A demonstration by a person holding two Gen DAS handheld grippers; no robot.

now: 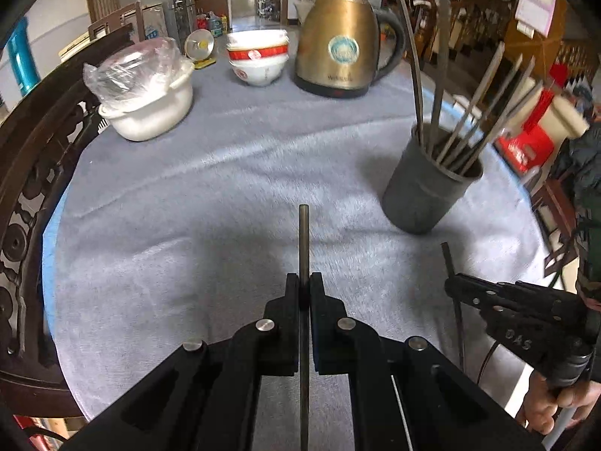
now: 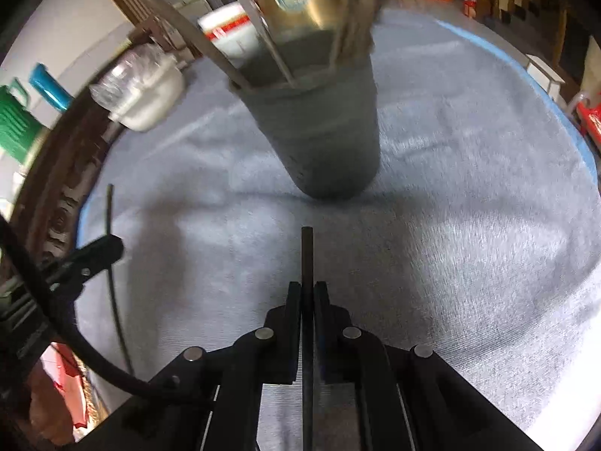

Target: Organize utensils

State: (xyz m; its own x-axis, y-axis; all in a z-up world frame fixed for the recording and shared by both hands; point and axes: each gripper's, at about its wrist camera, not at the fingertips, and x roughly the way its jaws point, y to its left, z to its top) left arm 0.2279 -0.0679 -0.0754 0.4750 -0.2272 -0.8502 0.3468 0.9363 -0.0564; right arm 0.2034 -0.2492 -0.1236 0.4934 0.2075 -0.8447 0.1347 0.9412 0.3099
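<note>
A grey metal utensil holder stands on the round table with several metal chopsticks and longer utensils leaning in it. My left gripper is shut on a thin metal chopstick that sticks out ahead of the fingers, above the cloth. My right gripper is shut on a second dark chopstick, pointing toward the holder just in front of it. Each gripper appears in the other's view: the right one with its chopstick at the right, the left one at the left.
A grey-blue cloth covers the round table. At the back stand a gold kettle, stacked red-and-white bowls and a white pot under plastic wrap. A dark carved chair hugs the left edge. A hand holds the right gripper.
</note>
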